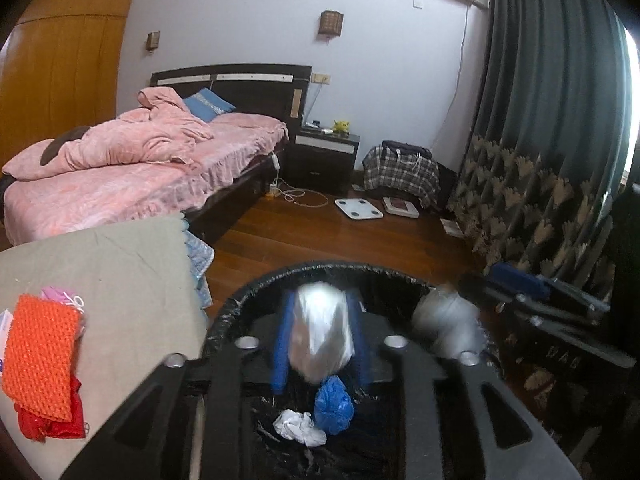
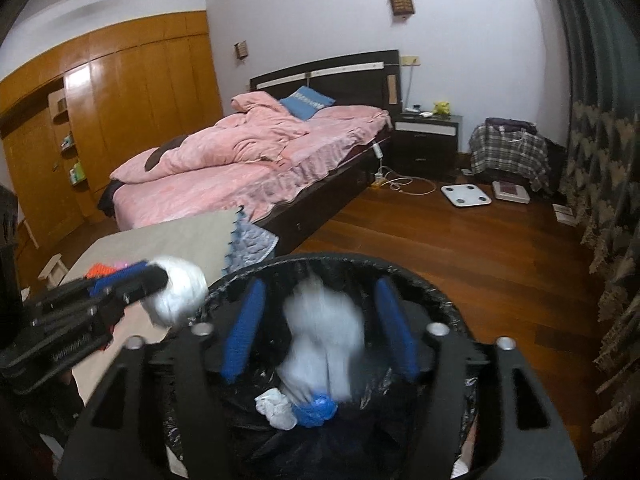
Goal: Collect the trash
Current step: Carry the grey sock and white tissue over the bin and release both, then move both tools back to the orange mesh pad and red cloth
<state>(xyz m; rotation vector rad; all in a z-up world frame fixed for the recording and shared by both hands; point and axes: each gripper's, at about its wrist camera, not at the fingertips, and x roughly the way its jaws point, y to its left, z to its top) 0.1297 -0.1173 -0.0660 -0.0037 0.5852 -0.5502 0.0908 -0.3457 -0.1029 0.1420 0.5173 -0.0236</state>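
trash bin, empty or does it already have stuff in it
Not empty: a white crumpled wad and a blue wad lie on the black liner of the trash bin.

1 bin (image 1: 248,300), 2 white bags (image 1: 320,336) (image 2: 324,340), 1 blue wad (image 1: 334,404), 1 white wad (image 1: 298,428).

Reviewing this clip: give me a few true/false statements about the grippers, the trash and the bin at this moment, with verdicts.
1. The bin has a black liner. True.
2. The left gripper holds a clear plastic bag. True.
3. The right gripper is shut tight on nothing. False: its fingers are apart, with a blurred white bag between them over the bin.
4. The bin holds no trash yet. False: a blue wad and a white wad lie inside.
5. The bed has pink bedding. True.
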